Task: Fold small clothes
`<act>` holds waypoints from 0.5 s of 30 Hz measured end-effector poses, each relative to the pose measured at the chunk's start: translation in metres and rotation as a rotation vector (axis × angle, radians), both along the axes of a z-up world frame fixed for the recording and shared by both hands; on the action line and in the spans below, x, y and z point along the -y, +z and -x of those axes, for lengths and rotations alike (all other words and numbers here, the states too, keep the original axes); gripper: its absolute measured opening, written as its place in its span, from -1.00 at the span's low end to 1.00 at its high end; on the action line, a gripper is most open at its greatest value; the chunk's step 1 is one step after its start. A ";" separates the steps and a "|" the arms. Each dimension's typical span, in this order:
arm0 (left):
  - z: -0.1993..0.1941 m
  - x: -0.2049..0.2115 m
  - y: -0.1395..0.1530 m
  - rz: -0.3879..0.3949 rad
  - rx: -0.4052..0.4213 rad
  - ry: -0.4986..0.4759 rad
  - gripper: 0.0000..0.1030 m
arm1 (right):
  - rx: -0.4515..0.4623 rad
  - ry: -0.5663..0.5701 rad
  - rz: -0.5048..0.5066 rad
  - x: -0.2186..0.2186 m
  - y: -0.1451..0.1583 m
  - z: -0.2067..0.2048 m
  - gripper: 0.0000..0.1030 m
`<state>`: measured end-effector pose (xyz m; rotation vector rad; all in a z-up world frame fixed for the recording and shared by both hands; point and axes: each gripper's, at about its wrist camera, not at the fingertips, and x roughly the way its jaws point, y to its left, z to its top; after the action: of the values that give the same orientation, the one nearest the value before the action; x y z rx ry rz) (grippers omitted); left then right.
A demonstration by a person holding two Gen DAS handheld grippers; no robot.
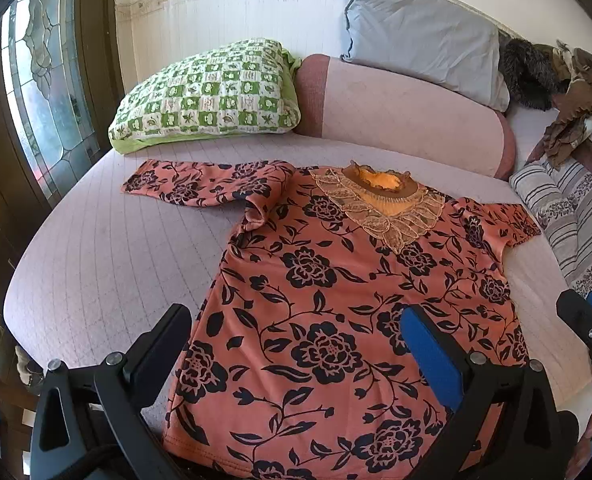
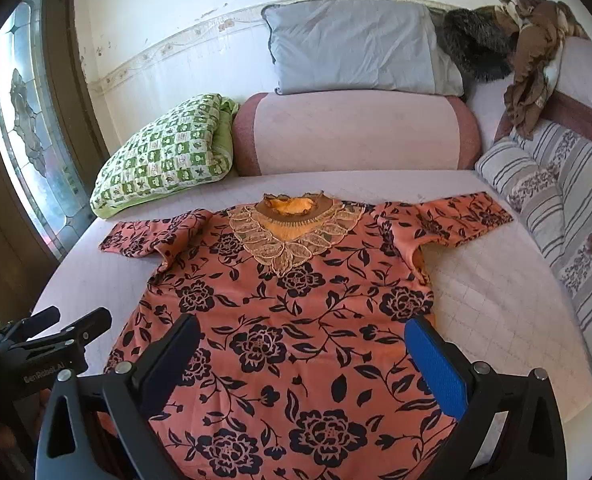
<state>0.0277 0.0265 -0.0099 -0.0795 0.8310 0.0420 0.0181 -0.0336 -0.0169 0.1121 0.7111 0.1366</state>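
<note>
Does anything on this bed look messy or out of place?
The floral top lies flat and spread out, nothing wrong there. What stands out is the brown crumpled clothing heaped loosely on the far right, untidy beside the neat blue-grey pillow. Both claws, left and right, hover open.

Bright daylight enters through the leaded window (image 1: 44,92) at left; both views sharp, strongly bowed toward dark corners.
</note>
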 end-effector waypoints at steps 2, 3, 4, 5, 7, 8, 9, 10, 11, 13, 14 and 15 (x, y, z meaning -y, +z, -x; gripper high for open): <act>-0.001 0.001 0.000 -0.006 -0.001 -0.001 1.00 | -0.011 -0.008 -0.001 0.000 -0.001 -0.003 1.00; -0.002 0.001 0.001 -0.004 0.000 -0.005 1.00 | -0.015 -0.014 -0.002 0.000 -0.001 -0.004 1.00; -0.003 0.001 0.001 -0.003 -0.001 -0.006 1.00 | -0.014 -0.016 -0.002 0.001 0.000 -0.004 1.00; -0.004 0.002 0.001 -0.004 -0.002 -0.005 1.00 | -0.013 -0.018 0.001 0.001 0.000 -0.004 1.00; -0.005 0.001 0.002 -0.001 -0.001 -0.005 1.00 | -0.014 -0.018 0.010 0.001 0.001 -0.005 1.00; -0.006 0.001 0.002 -0.002 -0.004 -0.004 1.00 | -0.013 -0.020 0.013 0.001 0.002 -0.006 1.00; -0.007 0.001 0.001 -0.001 -0.007 -0.004 1.00 | -0.015 -0.021 0.011 0.002 0.002 -0.006 1.00; -0.008 0.001 0.001 0.001 -0.009 -0.003 1.00 | -0.017 -0.020 0.005 0.002 0.002 -0.007 1.00; -0.009 0.001 0.000 0.001 -0.010 -0.004 1.00 | -0.015 -0.021 0.003 0.003 0.002 -0.008 1.00; -0.011 0.003 -0.001 -0.006 -0.014 -0.011 1.00 | -0.016 -0.018 0.007 0.003 0.001 -0.010 1.00; -0.011 0.003 -0.002 -0.010 -0.010 -0.010 1.00 | -0.018 -0.016 0.006 0.004 -0.001 -0.011 1.00; -0.012 0.004 -0.004 -0.009 -0.012 -0.012 1.00 | -0.019 -0.016 0.000 0.005 -0.002 -0.012 1.00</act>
<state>0.0402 0.0229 -0.0139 -0.0663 0.8433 0.0349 0.0300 -0.0389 -0.0190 0.1191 0.7290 0.1205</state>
